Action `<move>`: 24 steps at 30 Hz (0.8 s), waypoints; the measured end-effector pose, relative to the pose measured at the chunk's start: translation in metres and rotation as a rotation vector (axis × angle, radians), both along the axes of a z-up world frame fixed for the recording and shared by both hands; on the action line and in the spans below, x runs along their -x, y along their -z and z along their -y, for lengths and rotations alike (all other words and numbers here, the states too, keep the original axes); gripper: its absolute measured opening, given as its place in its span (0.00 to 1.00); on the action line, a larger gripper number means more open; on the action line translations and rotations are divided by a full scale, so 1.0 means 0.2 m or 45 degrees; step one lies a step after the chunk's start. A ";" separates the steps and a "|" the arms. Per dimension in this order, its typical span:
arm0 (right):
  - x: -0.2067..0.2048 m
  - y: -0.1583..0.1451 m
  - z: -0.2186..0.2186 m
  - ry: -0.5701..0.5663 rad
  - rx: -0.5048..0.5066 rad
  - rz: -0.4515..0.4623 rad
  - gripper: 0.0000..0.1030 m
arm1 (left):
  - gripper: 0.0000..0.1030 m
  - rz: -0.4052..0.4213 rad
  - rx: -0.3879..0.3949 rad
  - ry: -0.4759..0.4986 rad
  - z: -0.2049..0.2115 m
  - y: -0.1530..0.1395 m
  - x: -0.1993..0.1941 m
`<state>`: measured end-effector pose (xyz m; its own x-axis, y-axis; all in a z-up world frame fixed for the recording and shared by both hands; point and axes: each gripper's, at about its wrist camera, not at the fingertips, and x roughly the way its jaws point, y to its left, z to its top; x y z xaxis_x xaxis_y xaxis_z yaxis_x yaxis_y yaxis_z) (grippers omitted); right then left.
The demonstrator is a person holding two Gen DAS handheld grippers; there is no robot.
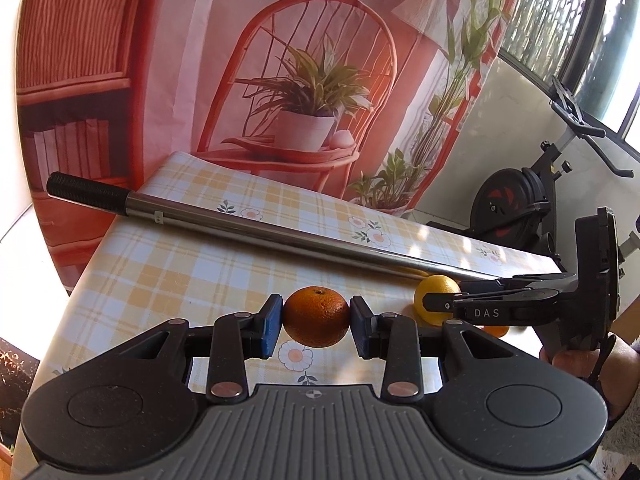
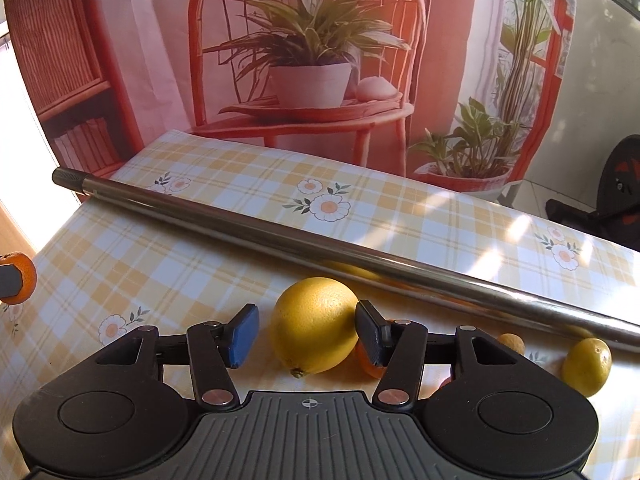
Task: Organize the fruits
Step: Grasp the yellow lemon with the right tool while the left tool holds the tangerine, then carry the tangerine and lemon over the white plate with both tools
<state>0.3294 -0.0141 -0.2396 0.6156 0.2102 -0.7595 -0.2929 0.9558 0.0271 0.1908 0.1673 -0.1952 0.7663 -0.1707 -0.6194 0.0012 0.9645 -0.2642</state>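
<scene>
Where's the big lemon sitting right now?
In the right wrist view the big lemon sits on the checked tablecloth between the right gripper jaws, just in front of the metal pole.

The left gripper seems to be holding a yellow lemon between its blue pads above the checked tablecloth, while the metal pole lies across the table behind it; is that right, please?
Not quite: the fruit in the left gripper is an orange, not a yellow lemon, as the left wrist view shows. The rest holds: blue pads grip it above the checked tablecloth, with the metal pole behind.
</scene>
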 end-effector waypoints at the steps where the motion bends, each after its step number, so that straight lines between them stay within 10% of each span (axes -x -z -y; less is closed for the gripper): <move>1: -0.01 0.01 -0.01 -0.006 0.022 0.000 0.54 | 0.37 0.000 0.003 -0.002 0.00 0.00 0.00; 24: 0.00 0.10 -0.16 -0.176 0.351 0.007 0.50 | 0.37 -0.029 0.014 0.032 0.07 0.05 0.00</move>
<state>0.3296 0.0184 -0.2602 0.6000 0.0790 -0.7961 -0.4201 0.8780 -0.2295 0.1901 0.1529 -0.2051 0.7473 -0.1968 -0.6347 0.0195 0.9612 -0.2750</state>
